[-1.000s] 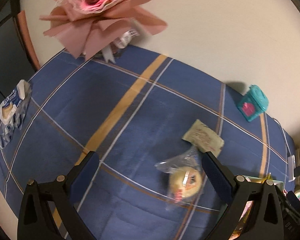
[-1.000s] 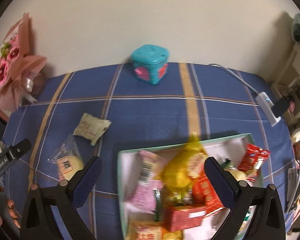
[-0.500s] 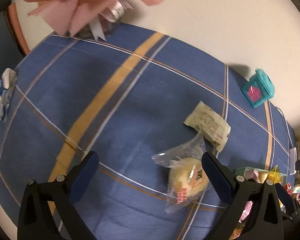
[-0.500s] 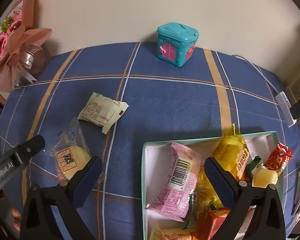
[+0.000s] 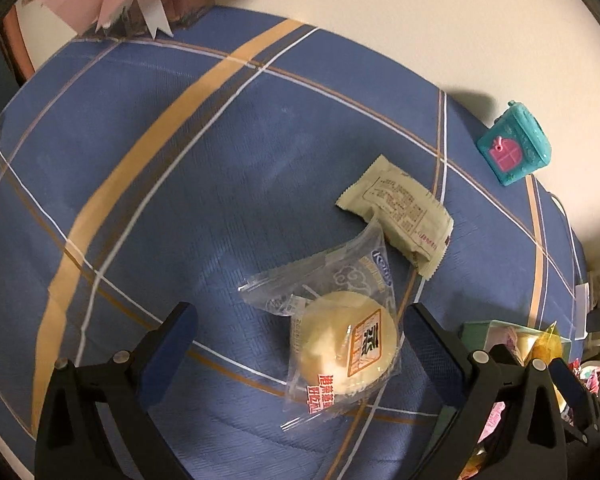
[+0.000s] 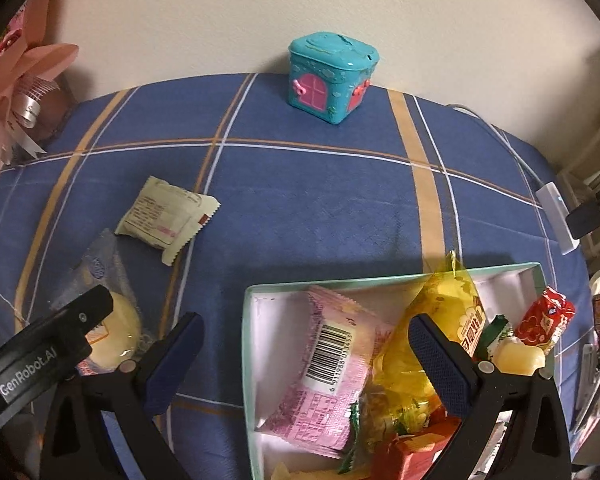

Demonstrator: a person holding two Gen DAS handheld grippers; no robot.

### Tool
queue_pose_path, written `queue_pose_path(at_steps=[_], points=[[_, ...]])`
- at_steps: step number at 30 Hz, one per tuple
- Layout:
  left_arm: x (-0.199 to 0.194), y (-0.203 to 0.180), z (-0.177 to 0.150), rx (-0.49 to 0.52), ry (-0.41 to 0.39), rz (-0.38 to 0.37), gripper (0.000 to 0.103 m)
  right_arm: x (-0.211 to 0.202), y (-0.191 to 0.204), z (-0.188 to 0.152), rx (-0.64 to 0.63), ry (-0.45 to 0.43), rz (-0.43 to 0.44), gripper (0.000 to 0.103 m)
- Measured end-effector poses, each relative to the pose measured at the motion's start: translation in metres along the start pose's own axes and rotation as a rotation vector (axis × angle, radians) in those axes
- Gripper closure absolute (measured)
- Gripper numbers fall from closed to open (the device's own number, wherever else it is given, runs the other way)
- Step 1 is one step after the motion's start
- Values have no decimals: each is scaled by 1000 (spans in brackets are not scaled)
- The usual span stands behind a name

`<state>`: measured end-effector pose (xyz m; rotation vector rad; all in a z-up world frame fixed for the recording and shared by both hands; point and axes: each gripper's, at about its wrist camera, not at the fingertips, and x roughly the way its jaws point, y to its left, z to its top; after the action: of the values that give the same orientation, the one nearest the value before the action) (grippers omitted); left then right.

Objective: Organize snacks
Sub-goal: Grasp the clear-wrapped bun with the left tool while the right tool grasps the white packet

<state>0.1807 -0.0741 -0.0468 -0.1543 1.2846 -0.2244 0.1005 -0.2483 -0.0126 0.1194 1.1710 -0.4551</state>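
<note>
In the left wrist view the clear-wrapped bun (image 5: pixel 342 344) lies on the blue checked cloth at lower centre, between the left gripper (image 5: pixel 298 344)'s wide-apart fingers and nearer the right-hand one, its long axis running up-left toward the beige packet (image 5: pixel 398 220); the right gripper (image 6: pixel 304 356), fingers also apart, hovers over the snack box (image 6: pixel 252 344).

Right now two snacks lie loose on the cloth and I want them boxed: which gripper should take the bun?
Left. The left gripper is open around the wrapped bun; the right gripper hangs open over the box.
</note>
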Motion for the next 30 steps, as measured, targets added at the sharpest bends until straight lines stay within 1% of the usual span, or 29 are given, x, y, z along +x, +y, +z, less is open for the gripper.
queue_pose_path(at_steps=[2, 4, 6, 7, 9, 10, 12, 14, 15, 18, 22, 26, 28, 30], points=[[3, 2, -1, -14, 8, -11, 1, 2, 1, 2, -3, 0, -6, 0], [4, 4, -1, -24, 13, -26, 5, 2, 1, 1, -2, -1, -8, 0], [5, 4, -2, -26, 12, -41, 14, 3, 1, 1, -2, -3, -9, 0], [5, 4, -3, -25, 12, -52, 17, 3, 2, 0, -1, -4, -10, 0], [5, 3, -2, -26, 12, -70, 26, 4, 1, 1, 3, -5, -10, 0], [4, 3, -2, -25, 12, -80, 28, 3, 1, 0, 4, -5, -11, 0], [3, 1, -2, -19, 10, -103, 42, 2, 2, -1, 7, -9, -13, 0], [2, 1, -3, -11, 10, -109, 46, 2, 1, 0, 11, -11, -8, 0], [1, 0, -2, -6, 7, -112, 52, 1, 1, 0, 12, -13, -6, 0], [0, 0, -1, -6, -2, -124, 54, 1, 2, 0, 11, -18, -8, 0], [-3, 10, 0, -30, -25, -146, 55, 0, 3, 2, 18, -35, 2, 0], [-7, 22, 7, -55, -61, -168, 55, -7, 6, 8, 31, -77, 20, 0], [-12, 30, 11, -68, -94, -176, 55, -12, 9, 13, 46, -106, 50, 0], [-13, 35, 16, -78, -118, -178, 55, -13, 12, 20, 60, -115, 84, 0]])
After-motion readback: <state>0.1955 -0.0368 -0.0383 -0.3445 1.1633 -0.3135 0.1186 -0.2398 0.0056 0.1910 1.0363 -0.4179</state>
